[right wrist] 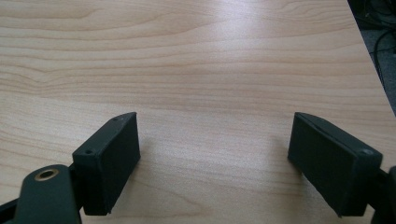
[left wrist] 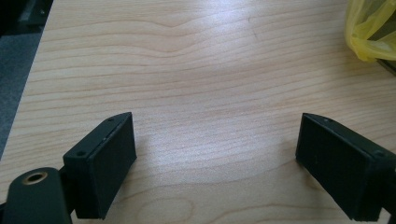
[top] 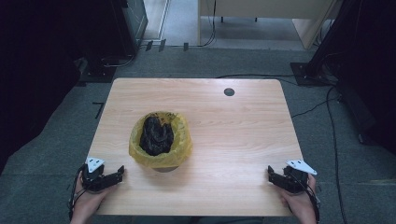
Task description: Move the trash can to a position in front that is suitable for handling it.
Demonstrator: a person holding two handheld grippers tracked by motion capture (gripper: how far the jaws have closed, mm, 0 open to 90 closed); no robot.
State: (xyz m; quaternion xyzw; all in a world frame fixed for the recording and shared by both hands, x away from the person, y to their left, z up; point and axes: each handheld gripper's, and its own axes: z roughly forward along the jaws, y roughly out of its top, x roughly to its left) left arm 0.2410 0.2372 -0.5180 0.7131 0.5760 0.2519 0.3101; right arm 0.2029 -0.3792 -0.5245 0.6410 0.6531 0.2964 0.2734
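Nearest the lens, the left gripper (top: 108,178) at seven o'clock and the right gripper (top: 279,178) at five o'clock rest on the counter (top: 243,126), fingers (left wrist: 105,163) spread wide with nothing between them; outward from the left fingers, toward one o'clock, stands the small bin (top: 160,140), near the counter's middle, lined with a yellow bag (left wrist: 371,30) and holding a crumpled black bag (top: 156,134); the left gripper is plainly nearer, so I judge the reach falls to it.

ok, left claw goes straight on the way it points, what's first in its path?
Probably nothing at first: the left claw is open over bare table. The yellow bag lining the bin sits off to the right of that line, so it looks like a miss, though depth is hard to judge.
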